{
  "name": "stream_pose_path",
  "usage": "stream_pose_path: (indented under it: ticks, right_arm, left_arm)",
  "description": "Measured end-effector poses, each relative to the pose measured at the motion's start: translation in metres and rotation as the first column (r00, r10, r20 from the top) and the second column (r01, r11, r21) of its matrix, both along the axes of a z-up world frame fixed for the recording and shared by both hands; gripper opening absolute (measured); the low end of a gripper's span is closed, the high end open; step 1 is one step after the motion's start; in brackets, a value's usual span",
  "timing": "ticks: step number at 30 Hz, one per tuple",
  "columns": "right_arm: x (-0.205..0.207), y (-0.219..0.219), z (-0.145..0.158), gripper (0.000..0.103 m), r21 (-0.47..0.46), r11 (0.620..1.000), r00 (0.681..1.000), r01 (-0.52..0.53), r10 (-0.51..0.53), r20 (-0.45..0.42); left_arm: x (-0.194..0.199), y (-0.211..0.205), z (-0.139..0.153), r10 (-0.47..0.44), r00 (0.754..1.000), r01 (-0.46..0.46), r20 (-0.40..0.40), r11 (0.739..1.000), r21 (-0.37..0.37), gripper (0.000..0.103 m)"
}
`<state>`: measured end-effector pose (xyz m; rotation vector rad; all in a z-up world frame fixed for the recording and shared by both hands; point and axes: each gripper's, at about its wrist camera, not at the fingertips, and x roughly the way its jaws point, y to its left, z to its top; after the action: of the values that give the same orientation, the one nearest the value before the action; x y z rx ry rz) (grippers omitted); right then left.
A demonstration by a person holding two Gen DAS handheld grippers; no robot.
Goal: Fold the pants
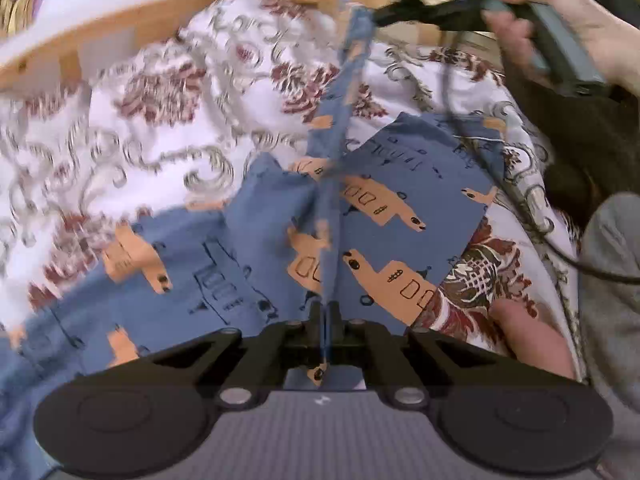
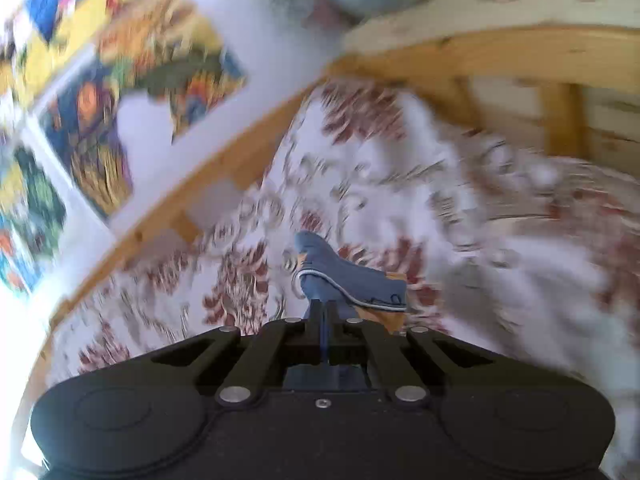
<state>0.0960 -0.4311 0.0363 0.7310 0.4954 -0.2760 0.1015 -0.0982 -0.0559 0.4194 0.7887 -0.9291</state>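
Observation:
Blue pants (image 1: 248, 236) with an orange building print lie spread on a floral bedspread in the left wrist view. My left gripper (image 1: 326, 312) is shut on an edge of the cloth, which runs taut as a narrow strip (image 1: 344, 120) up to the right gripper (image 1: 400, 12), held in a person's hand (image 1: 560, 20) at the top right. In the right wrist view my right gripper (image 2: 324, 308) is shut on a corner of the pants (image 2: 352, 280), whose hem with white stitching sticks out past the fingers.
The white bedspread (image 2: 380, 200) with red flowers covers the bed. A wooden bed rail (image 2: 224, 168) and headboard (image 2: 520, 52) run behind it, with colourful pictures (image 2: 100, 120) on the white wall. A grey sleeve (image 1: 612, 280) and a black cable (image 1: 500, 184) are at the right.

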Motion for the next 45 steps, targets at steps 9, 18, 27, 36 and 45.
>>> stream_pose_path:
  ticks: [9,18,27,36,45]
  right_arm:
    - [-0.1,-0.018,-0.053,0.0,0.12,0.98,0.98,0.159,-0.142,-0.138]
    - [-0.11,-0.024,-0.075,0.0,0.177,0.973,0.963,0.15,-0.104,-0.248]
    - [-0.11,-0.009,-0.07,0.028,0.068,0.987,0.94,0.147,-0.118,-0.32]
    - [-0.115,-0.015,-0.069,0.04,0.065,0.969,0.936,0.237,-0.21,-0.283]
    - [-0.113,-0.017,-0.071,0.008,0.011,0.945,0.917,0.327,-0.315,-0.246]
  left_arm:
    - [-0.044,-0.008,0.003,-0.178,0.961,0.146,0.211,0.976,0.16,0.0]
    - [-0.053,-0.017,-0.019,-0.28,0.942,0.221,0.183,0.932,0.287,0.0]
    - [-0.049,-0.016,-0.024,-0.275,0.949,0.218,0.154,0.926,0.308,0.0]
    - [-0.048,-0.017,-0.024,-0.272,0.953,0.218,0.135,0.923,0.316,0.0]
    - [-0.031,-0.014,-0.019,-0.278,0.958,0.286,-0.071,0.911,0.298,0.001]
